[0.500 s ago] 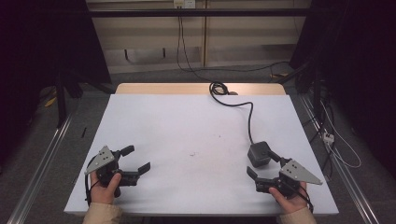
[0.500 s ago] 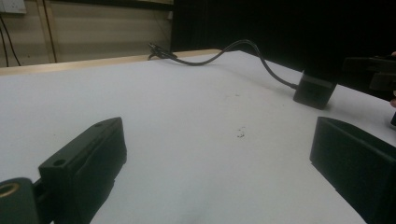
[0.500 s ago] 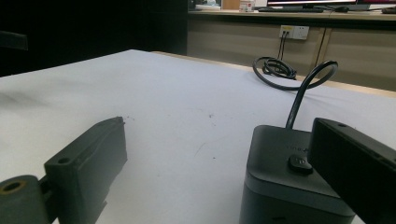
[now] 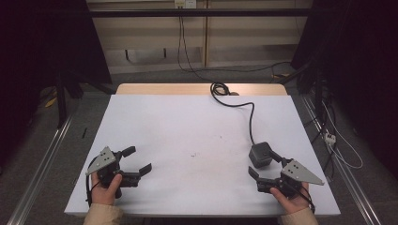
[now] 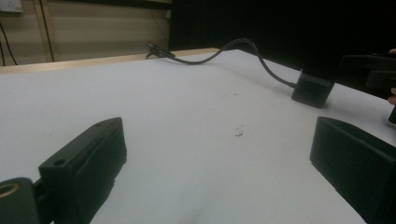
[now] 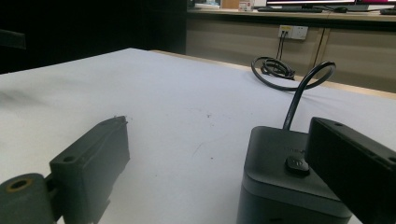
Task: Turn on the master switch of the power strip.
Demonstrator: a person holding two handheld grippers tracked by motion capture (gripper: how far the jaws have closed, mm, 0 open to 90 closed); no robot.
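Observation:
A dark grey cube (image 4: pixel 260 153) with a small button on top stands on the white table (image 4: pixel 197 126) at the near right. Its black cable (image 4: pixel 251 117) runs to a coil (image 4: pixel 218 88) at the far edge. My right gripper (image 4: pixel 264 165) sits just in front of the cube, open. In the right gripper view the cube (image 6: pixel 280 182) stands close by, partly behind the right jaw, and neither jaw of the gripper (image 6: pixel 219 135) presses on it. My left gripper (image 4: pixel 137 160) rests open at the near left, with bare table between its jaws (image 5: pixel 219 135). From there the cube (image 5: pixel 312 89) is far off.
The table's wooden far edge (image 4: pixel 164 88) borders a floor with loose cables (image 4: pixel 338 150) on the right. A metal rail (image 4: pixel 42 164) runs along the left side. In the left gripper view the right gripper (image 5: pixel 371 70) shows beside the cube.

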